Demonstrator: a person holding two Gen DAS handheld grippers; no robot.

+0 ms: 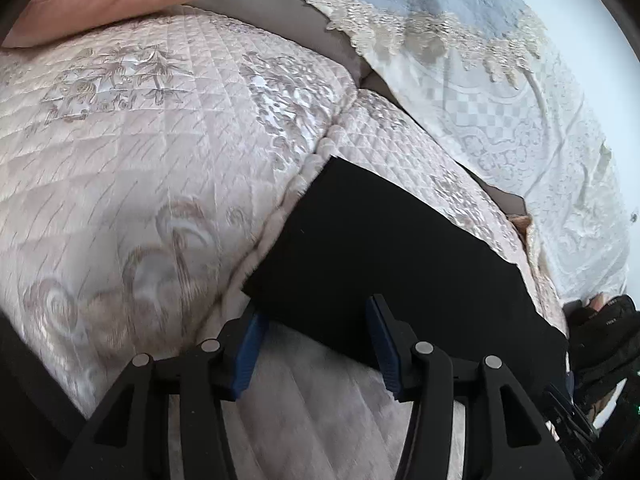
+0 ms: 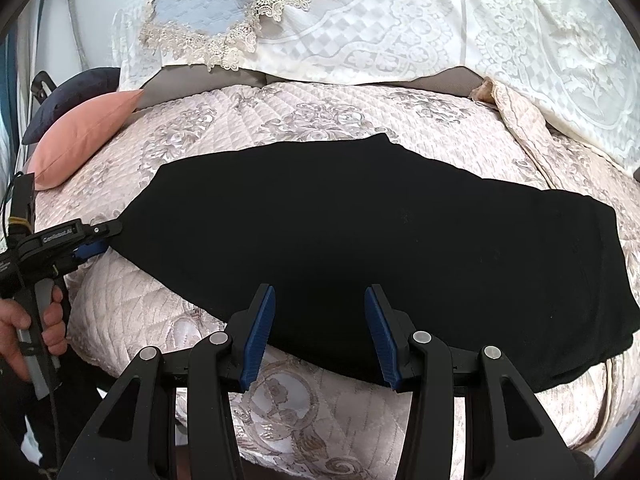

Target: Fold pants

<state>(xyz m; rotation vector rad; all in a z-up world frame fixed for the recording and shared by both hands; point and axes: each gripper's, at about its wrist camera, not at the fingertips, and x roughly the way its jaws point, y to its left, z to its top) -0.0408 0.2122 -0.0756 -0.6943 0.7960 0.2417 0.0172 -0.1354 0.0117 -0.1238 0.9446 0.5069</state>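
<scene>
Black pants [image 2: 360, 240] lie flat across the quilted sofa seat [image 2: 320, 112], folded lengthwise, with the leg end at the left and the wider waist end at the right. My right gripper [image 2: 319, 300] is open over the pants' near edge at mid length. My left gripper [image 1: 316, 312] is open at the pants' leg end [image 1: 380, 264], its fingers straddling the near hem corner. In the right wrist view the left gripper [image 2: 98, 240] sits at the pants' left tip.
A pink cushion [image 2: 84, 140] and a dark one [image 2: 80, 92] lie at the sofa's left end. Lace covers [image 2: 440, 32] drape over the backrest. A piped seam [image 1: 280, 208] splits the two seat cushions.
</scene>
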